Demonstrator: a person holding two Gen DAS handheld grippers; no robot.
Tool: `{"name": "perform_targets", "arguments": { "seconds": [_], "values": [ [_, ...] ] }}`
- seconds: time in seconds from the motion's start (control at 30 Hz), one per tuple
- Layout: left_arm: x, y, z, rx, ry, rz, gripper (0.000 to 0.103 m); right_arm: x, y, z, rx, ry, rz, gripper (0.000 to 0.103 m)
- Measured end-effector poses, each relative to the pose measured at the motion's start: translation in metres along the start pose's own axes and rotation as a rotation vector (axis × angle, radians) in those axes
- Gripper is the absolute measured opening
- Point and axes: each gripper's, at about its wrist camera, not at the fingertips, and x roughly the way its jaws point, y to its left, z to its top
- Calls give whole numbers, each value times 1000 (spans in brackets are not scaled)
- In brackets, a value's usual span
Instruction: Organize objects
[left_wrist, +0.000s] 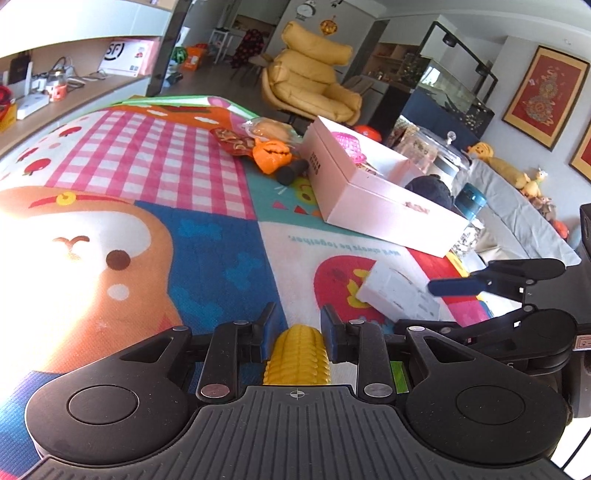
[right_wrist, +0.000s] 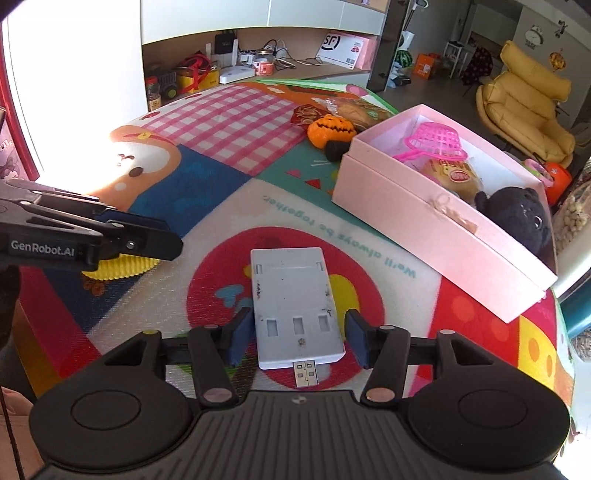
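**Both grippers over their objects, box waiting**

Fingers of my left gripper (left_wrist: 297, 328) stand on both sides of the toy corn (left_wrist: 297, 356), very near to its sides, but I cannot tell if they already press it. From the right wrist view the corn lies on the play mat (right_wrist: 221, 206) under that gripper, so I judge it is not lifted yet.

My right gripper (right_wrist: 299, 334) has its fingers apart, with the white USB device (right_wrist: 295, 306) between them; a small gap shows on each side, so nothing is clamped.

I think both objects are meant for the pink box (right_wrist: 436, 236), which stands open near them and already holds a pink strainer (right_wrist: 437, 142) and a black plush toy (right_wrist: 517, 214). An orange pumpkin (right_wrist: 330, 129) waits beside the box, outside of it.
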Motion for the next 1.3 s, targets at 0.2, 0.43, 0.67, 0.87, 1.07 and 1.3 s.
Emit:
{"name": "perform_targets", "arguments": {
  "seconds": [0.2, 0.43, 0.67, 0.87, 1.07, 1.3],
  "values": [
    [5, -7, 3, 13, 6, 22, 29, 0, -10, -11, -15, -27, -124, 82],
    [12, -19, 2, 52, 1, 42, 29, -4, -26, -26, 58, -67, -216, 92],
    [10, -17, 2, 37, 5, 37, 29, -3, -32, -27, 317, -97, 35, 101],
    [3, -6, 4, 8, -5, 56, 29, 19, -9, -17, 299, -121, 9, 103],
    [3, -6, 3, 5, -12, 62, 29, 26, -6, -10, 313, -126, -14, 103],
    [2, -5, 2, 5, -17, 59, 29, 20, -13, -19, 332, -113, -73, 103]
  ]
}}
